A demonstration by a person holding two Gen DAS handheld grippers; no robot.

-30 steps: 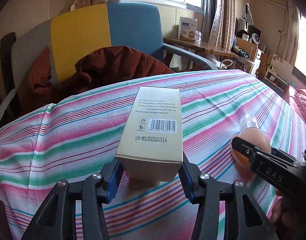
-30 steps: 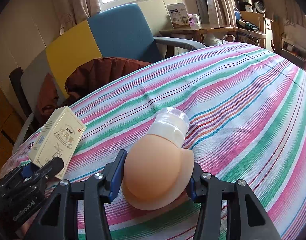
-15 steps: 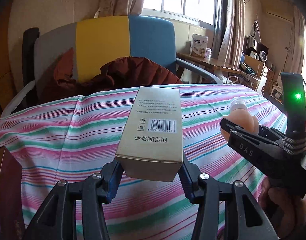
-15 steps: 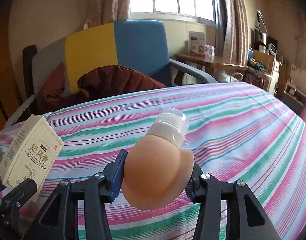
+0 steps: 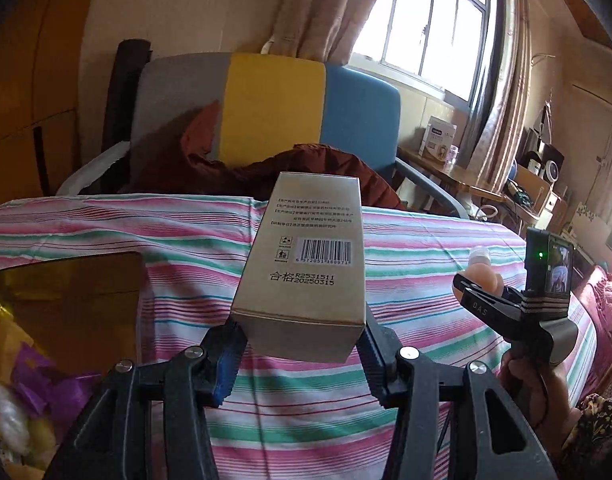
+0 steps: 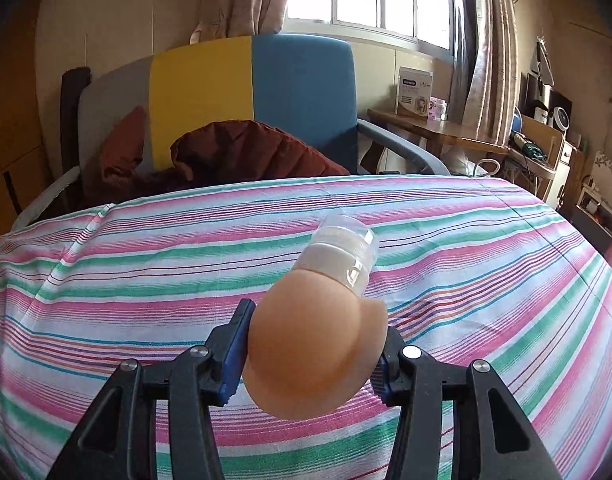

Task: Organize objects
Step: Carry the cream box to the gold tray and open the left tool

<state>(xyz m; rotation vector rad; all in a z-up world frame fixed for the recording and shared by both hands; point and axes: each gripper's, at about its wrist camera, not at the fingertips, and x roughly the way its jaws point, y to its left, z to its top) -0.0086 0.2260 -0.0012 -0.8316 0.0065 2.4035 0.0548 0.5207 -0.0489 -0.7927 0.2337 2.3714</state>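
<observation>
- Far left, left wrist view: open yellow-sided bin (image 5: pixel 66 280) with purple and yellow wrappers inside, beside the striped bed; likely the drop-off, judged only from its position.
- Left gripper (image 5: pixel 298 344): fingers clamped on the near end of a long beige cardboard carton with printed barcode (image 5: pixel 306 256), held in the air above the pink, green and white striped bedsheet (image 5: pixel 425 240), long axis pointing away.
- Carton handling, as a judgement: light, stiff but crushable, smooth faces; best held across the two narrow sides near one end, as now, with modest pressure to avoid denting.
- Right gripper (image 6: pixel 311 354): fingers clamped on the peach rubbery body of a small bottle with clear plastic cap (image 6: pixel 317 344), lifted clear of the sheet, cap tilted up and away.
- Bottle handling, as a judgement: light, soft and squashy, grippy skin; rounded body may roll between the pads, cap hard and slippery, so hold at the widest part of the body.
- Background: grey, yellow and blue chair (image 6: pixel 242 92) with dark red jacket (image 6: pixel 242 152).
</observation>
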